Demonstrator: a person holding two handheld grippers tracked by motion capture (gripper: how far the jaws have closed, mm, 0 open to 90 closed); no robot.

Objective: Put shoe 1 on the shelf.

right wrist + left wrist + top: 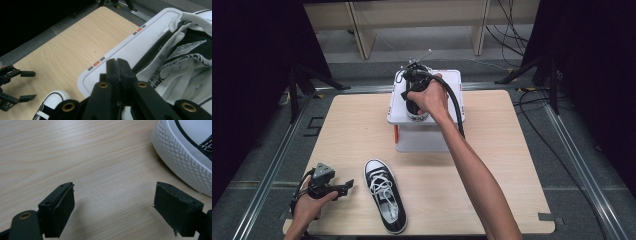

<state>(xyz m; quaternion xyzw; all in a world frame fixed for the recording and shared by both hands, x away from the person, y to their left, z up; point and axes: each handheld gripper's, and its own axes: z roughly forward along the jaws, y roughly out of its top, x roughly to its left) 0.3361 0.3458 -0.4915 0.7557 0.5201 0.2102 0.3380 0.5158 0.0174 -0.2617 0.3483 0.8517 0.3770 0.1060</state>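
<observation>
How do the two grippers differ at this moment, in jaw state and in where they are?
The left gripper has its jaws wide apart with nothing between them; the right gripper has its jaws pressed together. The left one sits low over the wooden table beside the sneaker lying there; the right one is up at the white stand, by the second sneaker. Both are hand-held.

Two black two-jaw grippers with brass-coloured rivets are seen, the left gripper (346, 186) topped by a grey three-cornered plate, the right gripper (117, 65) trailed by a thick black cable; both forearms are bare
</observation>
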